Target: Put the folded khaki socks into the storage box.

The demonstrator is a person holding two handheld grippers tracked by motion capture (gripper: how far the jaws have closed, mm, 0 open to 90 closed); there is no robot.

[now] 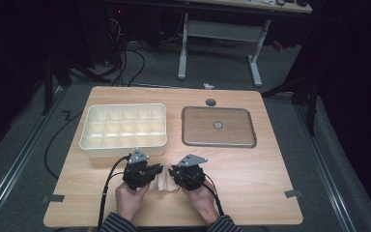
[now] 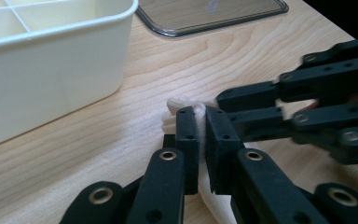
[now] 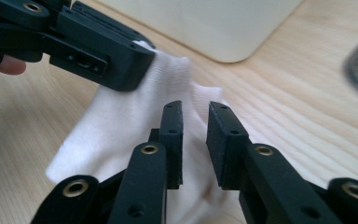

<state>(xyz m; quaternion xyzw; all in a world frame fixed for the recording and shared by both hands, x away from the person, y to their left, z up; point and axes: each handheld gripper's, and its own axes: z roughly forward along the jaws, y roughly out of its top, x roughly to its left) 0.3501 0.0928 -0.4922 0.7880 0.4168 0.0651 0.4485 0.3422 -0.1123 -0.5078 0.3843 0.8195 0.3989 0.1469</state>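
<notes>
Both hands work a small white cloth (image 1: 164, 182) lying on the counter (image 1: 251, 183), just in front of the divided bin (image 1: 123, 126). The left hand-held gripper (image 2: 198, 122) pinches its bunched end; the right hand-held gripper (image 3: 195, 140) stands slightly parted over it, gripping nothing. Folding looks barely begun; the grippers hide much of the cloth.
</notes>
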